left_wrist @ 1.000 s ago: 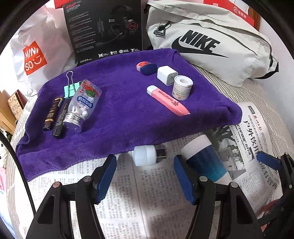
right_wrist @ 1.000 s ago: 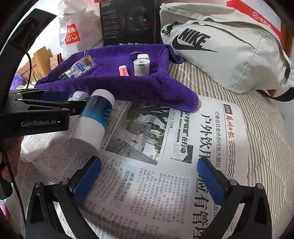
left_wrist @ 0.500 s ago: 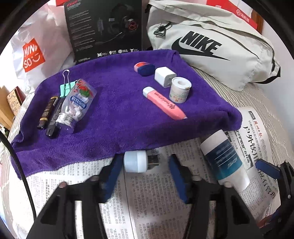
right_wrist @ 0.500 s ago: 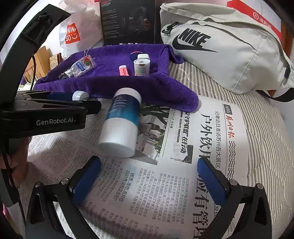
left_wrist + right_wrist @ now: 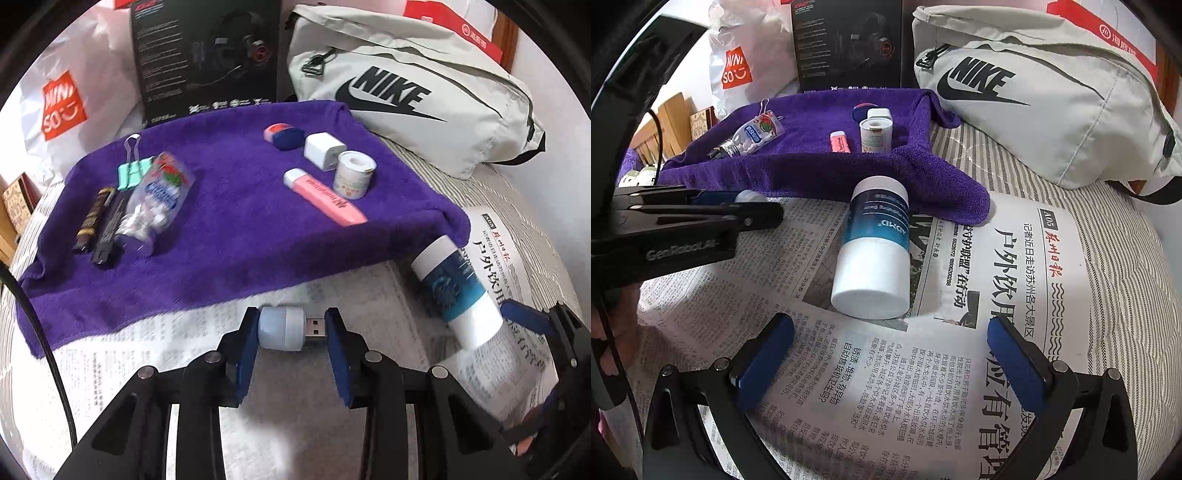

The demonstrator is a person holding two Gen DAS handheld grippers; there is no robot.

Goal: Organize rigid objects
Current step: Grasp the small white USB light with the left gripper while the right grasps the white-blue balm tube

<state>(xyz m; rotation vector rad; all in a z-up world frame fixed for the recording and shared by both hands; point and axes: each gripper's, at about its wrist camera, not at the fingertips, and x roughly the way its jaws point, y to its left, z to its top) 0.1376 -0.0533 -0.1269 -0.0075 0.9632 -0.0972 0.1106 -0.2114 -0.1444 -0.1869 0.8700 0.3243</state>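
Your left tongs [image 5: 291,330] are closing on the small white USB plug [image 5: 282,328] lying on the newspaper [image 5: 332,424], just before the purple towel [image 5: 229,236]. Your right tongs [image 5: 890,363] gape wide and empty, near the blue-and-white bottle [image 5: 873,254] lying on its side.

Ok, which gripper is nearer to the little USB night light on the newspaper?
Left. The left gripper has the USB night light between its closing jaws, on the newspaper. The right gripper hangs open, off to the side, behind the blue-and-white bottle.
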